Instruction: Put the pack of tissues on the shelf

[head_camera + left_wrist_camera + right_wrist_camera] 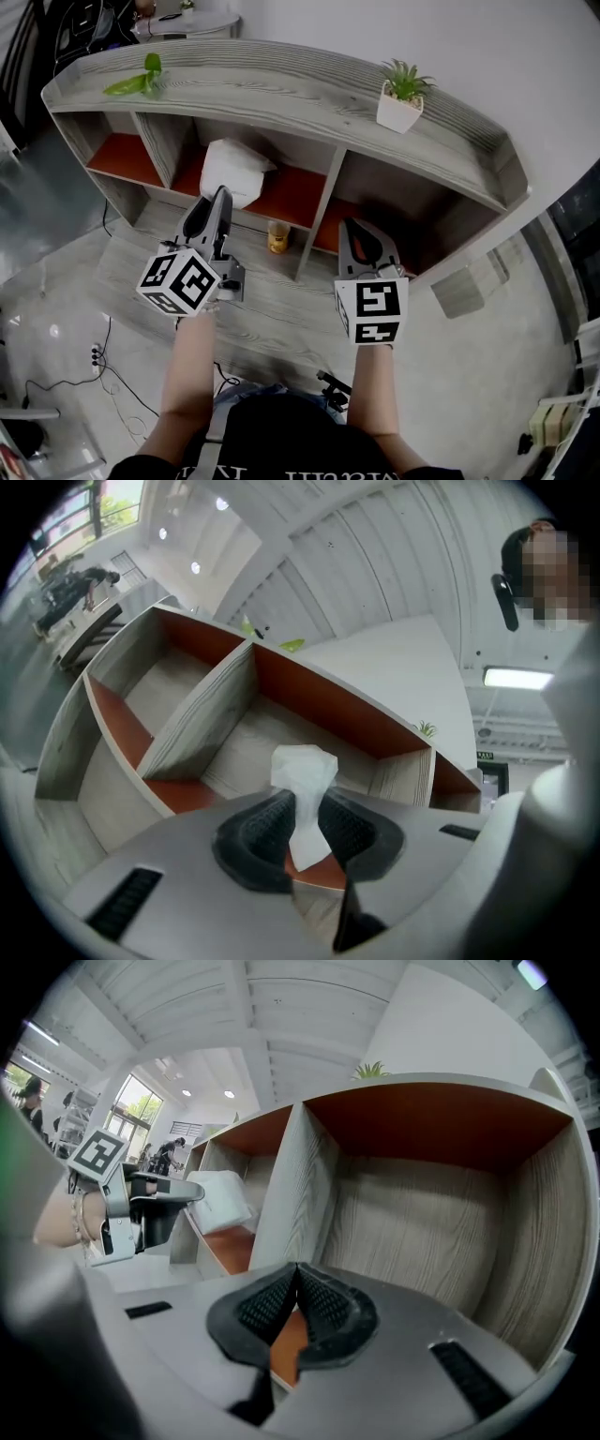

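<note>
The pack of tissues (234, 170) is a white plastic-wrapped bundle in the middle compartment of the grey wooden shelf (281, 82), over its orange floor. My left gripper (218, 199) reaches up to the pack's front and is shut on its wrapper. In the left gripper view a twisted white flap of the pack (303, 772) is pinched between the black pads (267, 822). My right gripper (362, 236) hangs in front of the right compartment, shut with nothing in it. The right gripper view shows its pads (323, 1299) pressed together, and the pack (218, 1201) off to the left.
A white potted plant (401, 95) and a green leaf sprig (137, 81) sit on the shelf top. A small yellow jar (277, 236) stands below the shelf's divider. Cables and a power strip (97, 357) lie on the floor at the left.
</note>
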{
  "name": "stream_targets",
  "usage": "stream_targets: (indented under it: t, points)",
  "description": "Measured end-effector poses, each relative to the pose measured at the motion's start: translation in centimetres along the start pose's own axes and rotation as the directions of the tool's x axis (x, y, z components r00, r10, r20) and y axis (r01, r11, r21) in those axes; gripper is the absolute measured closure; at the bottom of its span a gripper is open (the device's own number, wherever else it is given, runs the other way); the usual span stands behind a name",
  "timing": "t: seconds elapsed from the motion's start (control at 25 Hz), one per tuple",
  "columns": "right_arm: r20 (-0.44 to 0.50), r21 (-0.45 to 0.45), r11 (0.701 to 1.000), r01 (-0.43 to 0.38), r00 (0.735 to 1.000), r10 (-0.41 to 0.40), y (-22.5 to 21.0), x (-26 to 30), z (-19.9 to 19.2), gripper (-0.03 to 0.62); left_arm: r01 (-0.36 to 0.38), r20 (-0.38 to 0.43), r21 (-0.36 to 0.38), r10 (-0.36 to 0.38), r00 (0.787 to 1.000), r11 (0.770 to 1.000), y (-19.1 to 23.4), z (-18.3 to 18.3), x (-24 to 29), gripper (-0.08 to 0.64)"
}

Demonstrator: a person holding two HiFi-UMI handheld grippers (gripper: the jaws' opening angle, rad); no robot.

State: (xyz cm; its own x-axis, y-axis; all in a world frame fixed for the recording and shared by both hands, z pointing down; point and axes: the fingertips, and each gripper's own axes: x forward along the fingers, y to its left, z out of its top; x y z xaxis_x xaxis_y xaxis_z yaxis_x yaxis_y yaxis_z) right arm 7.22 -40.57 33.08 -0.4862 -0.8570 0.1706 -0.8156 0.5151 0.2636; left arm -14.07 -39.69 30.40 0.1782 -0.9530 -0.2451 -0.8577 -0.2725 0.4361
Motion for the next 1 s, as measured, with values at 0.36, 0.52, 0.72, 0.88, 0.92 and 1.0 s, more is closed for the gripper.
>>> stream_targets:
  t: [0.36,0.52,0.72,0.88,0.92,1.0]
  points:
    - [-0.01,0.008,0.999,0.037,0.999,-0.037,0.8,0.2,0.3,0.575,0.018,-0.042,-0.211,-0.028,0.999,0.977,2.2,-0.8,0.4,0.477]
    - [-0.027,0.01,0.998,0.061,0.998,-0.061,1.7,0.1,0.4,0.575,0.038,-0.062,-0.345,-0.064,0.996,0.938,2.6,-1.1,0.8,0.477]
    - [-0.036,0.004,0.995,0.095,0.995,-0.095,2.4,-0.3,1.1,0.575,0.031,-0.084,-0.463,-0.078,0.993,0.886,3.8,-1.6,1.2,0.477]
    - [-0.041,-0.002,0.993,0.122,0.992,-0.122,2.7,-1.1,1.4,0.575,0.016,-0.117,-0.491,-0.084,0.99,0.871,4.2,-2.1,1.6,0.477]
    - [-0.044,-0.004,0.992,0.126,0.991,-0.126,2.9,-1.2,1.4,0.575,0.012,-0.127,-0.496,-0.086,0.988,0.868,4.2,-2.2,1.7,0.477]
    - [-0.046,-0.008,0.991,0.133,0.99,-0.133,3.1,-1.5,1.5,0.575,-0.001,-0.145,-0.516,-0.086,0.986,0.856,4.3,-2.4,1.6,0.477]
